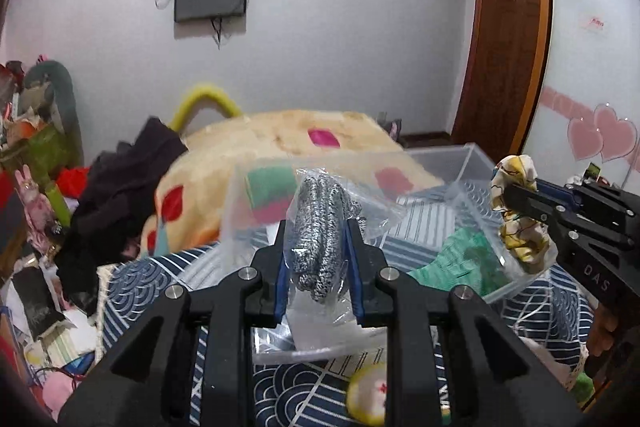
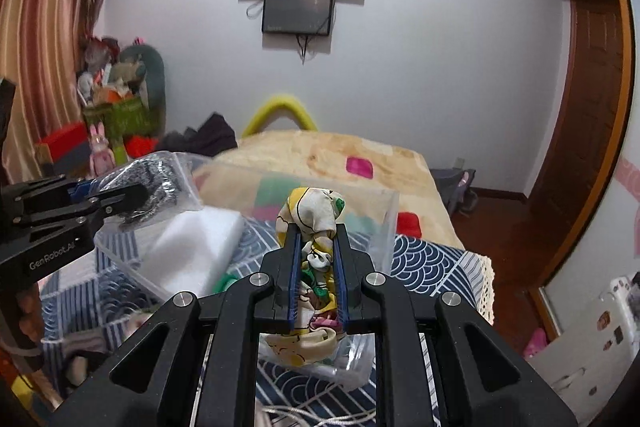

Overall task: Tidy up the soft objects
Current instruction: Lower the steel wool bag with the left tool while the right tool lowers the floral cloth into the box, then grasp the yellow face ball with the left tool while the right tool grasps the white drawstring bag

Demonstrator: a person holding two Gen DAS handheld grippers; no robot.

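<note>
My left gripper is shut on a clear bag holding a grey knitted item, held up above the bed; it also shows in the right wrist view. My right gripper is shut on a bagged yellow-and-white patterned cloth, seen from the left wrist view at the right. A clear plastic bin stands behind both, holding a green item. The bin's wall also shows in the right wrist view.
A blue wave-patterned cloth covers the surface below. A cream blanket with coloured patches lies on the bed behind. Dark clothes and clutter pile at the left. A yellow round item lies below the left gripper.
</note>
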